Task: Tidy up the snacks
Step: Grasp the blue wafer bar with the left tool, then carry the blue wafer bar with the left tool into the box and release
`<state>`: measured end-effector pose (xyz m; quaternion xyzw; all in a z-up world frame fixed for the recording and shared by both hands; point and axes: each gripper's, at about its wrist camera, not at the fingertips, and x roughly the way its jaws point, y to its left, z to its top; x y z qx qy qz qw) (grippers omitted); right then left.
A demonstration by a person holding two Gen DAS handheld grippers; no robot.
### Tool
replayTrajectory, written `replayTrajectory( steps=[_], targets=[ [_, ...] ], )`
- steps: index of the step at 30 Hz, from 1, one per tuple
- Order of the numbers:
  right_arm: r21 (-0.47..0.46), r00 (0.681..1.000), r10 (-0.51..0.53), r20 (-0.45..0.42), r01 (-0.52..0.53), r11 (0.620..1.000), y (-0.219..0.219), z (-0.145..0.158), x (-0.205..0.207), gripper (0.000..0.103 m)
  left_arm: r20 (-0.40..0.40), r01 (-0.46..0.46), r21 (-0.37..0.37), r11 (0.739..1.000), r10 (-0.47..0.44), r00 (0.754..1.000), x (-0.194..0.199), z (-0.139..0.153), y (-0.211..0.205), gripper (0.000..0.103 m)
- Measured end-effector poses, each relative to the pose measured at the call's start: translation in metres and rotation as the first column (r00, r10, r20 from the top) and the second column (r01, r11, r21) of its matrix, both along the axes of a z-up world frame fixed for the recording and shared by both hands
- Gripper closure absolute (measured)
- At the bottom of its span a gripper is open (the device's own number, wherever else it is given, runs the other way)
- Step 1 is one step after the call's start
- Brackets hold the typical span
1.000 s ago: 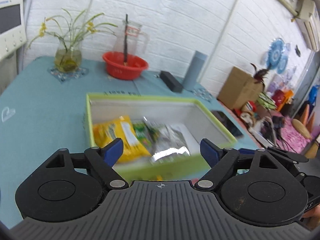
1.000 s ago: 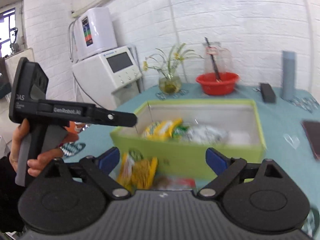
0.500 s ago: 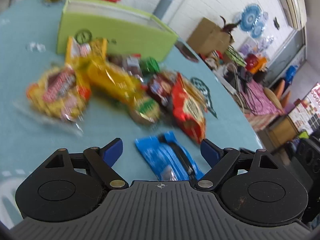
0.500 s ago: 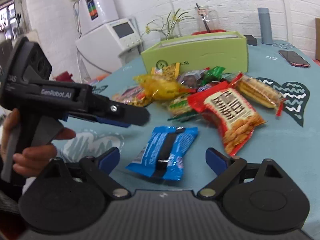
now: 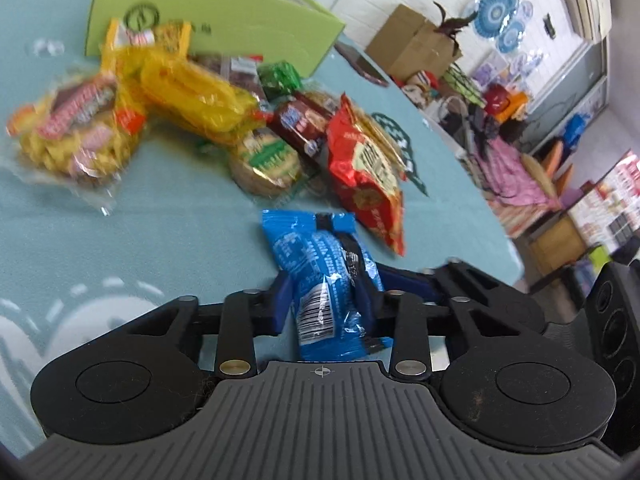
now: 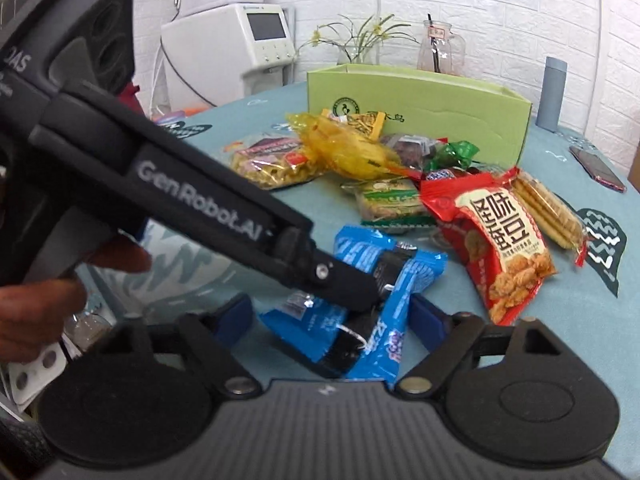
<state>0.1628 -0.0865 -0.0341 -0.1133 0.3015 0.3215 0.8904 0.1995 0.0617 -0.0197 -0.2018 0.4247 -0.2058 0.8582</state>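
A blue snack packet [image 5: 324, 276] lies at the near edge of the teal table. My left gripper [image 5: 326, 300] is shut on it, its blue pads pressing both sides. In the right wrist view the left gripper's finger crosses the same packet [image 6: 384, 280]. My right gripper [image 6: 332, 316] is open, its pads on either side of the packet without touching. Behind lie a red bag [image 6: 496, 236], a yellow bag [image 6: 344, 148], biscuit packs [image 6: 392, 200] and a green box [image 6: 420, 108].
A noodle-snack bag [image 5: 76, 124] lies at left. A phone [image 6: 596, 168], a grey bottle [image 6: 554, 94], a vase of flowers [image 6: 356, 44] and a glass jug [image 6: 436, 48] stand further back. The table edge drops away on the right [image 5: 492, 216].
Both grippers swung down from the green box to the snack pile. My left gripper closed on the blue packet, and the right gripper moved in around it.
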Motion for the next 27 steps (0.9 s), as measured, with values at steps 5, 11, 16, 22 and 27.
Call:
replayTrajectory(
  steps=[5,11,16,22,27],
  targets=[
    [0.049,0.999,0.037,-0.038,-0.035,0.998,0.001,0.015,0.015,0.022,-0.009,-0.042,0.0,0.999,0.042,0.999,0.001,0.014,0.011,0.096],
    [0.062,0.988,0.079,0.131,-0.088,0.994,0.02,0.064,0.047,0.02,0.132,-0.076,-0.008,0.997,0.076,0.988,0.027,0.07,0.028,0.095],
    [0.05,0.963,0.12,0.242,-0.136,0.989,0.046,0.103,0.115,0.02,0.218,-0.099,0.055,0.994,0.085,0.972,0.095,0.11,0.039,0.092],
    [-0.017,0.966,0.133,0.223,-0.133,0.991,0.083,0.112,0.204,0.02,0.188,-0.132,0.055,0.99,0.12,0.975,0.194,0.109,0.06,0.092],
    [-0.029,0.984,0.138,0.115,-0.135,0.99,0.102,0.099,0.273,0.019,0.156,-0.161,0.034,0.986,0.154,0.976,0.258,0.099,0.082,0.095]
  ],
)
